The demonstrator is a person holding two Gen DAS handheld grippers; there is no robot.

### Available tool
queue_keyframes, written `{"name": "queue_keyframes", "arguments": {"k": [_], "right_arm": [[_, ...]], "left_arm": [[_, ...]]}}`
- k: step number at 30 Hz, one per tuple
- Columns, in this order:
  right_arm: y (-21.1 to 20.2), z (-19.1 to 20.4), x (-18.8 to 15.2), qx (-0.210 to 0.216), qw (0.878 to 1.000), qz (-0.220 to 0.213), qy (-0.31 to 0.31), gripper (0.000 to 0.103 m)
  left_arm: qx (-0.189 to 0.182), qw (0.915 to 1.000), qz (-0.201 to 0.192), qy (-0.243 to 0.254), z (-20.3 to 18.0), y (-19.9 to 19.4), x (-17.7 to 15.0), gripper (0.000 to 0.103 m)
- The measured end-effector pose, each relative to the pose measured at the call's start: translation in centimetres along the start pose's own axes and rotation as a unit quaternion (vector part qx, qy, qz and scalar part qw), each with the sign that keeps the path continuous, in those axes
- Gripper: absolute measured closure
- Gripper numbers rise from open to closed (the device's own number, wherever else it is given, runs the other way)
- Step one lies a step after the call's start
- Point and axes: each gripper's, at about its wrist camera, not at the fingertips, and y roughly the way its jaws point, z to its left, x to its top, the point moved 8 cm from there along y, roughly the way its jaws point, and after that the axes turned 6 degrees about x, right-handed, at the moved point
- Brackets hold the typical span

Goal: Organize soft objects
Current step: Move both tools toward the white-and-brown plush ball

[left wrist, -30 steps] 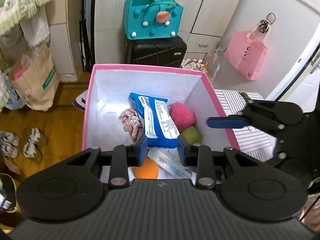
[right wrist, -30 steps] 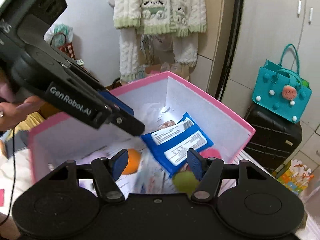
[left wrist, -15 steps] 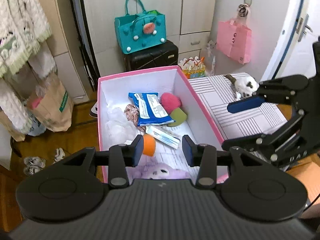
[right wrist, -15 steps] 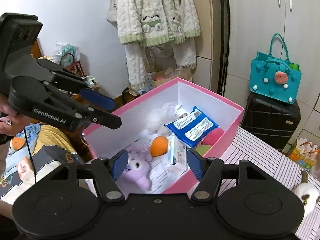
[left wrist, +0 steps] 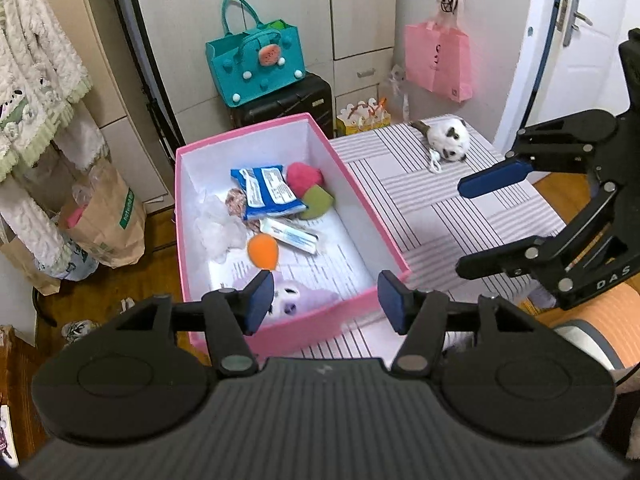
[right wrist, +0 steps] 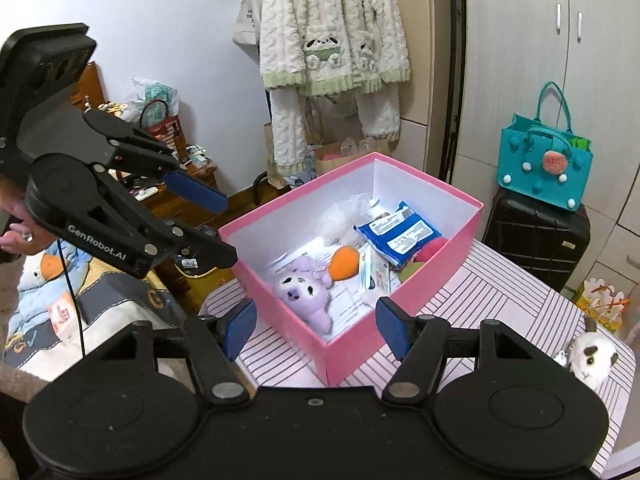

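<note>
Pink box [left wrist: 370, 216] sits on the striped surface [left wrist: 472, 216]. Inside it: purple plush [right wrist: 304, 292] at the near end, orange ball [left wrist: 263, 251] just beyond it, then a blue wipes pack [left wrist: 266, 191], a pink soft ball [left wrist: 304, 176] and a green one [left wrist: 318, 201] toward the far end. A panda plush [left wrist: 448, 144] lies on the surface, well apart from the box, to its right. Left hand-held gripper [left wrist: 326, 307] hangs above the box's near end, jaws opening, nothing between them. Right hand-held gripper [right wrist: 316, 326] hangs over the box's near corner, jaws apart and opening, empty.
</note>
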Motion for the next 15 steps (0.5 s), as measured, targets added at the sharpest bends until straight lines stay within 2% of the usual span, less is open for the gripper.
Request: {"name": "queue_keyframes", "arguments": {"k": [15], "right_arm": [[-4.3,1.5,-4.9,-0.008,1.000,-0.005,-0.009,0.032]], "left_arm": [[-0.010,0.9991,0.028,0.031,-4.6,-1.0,-3.2,0.041]]}}
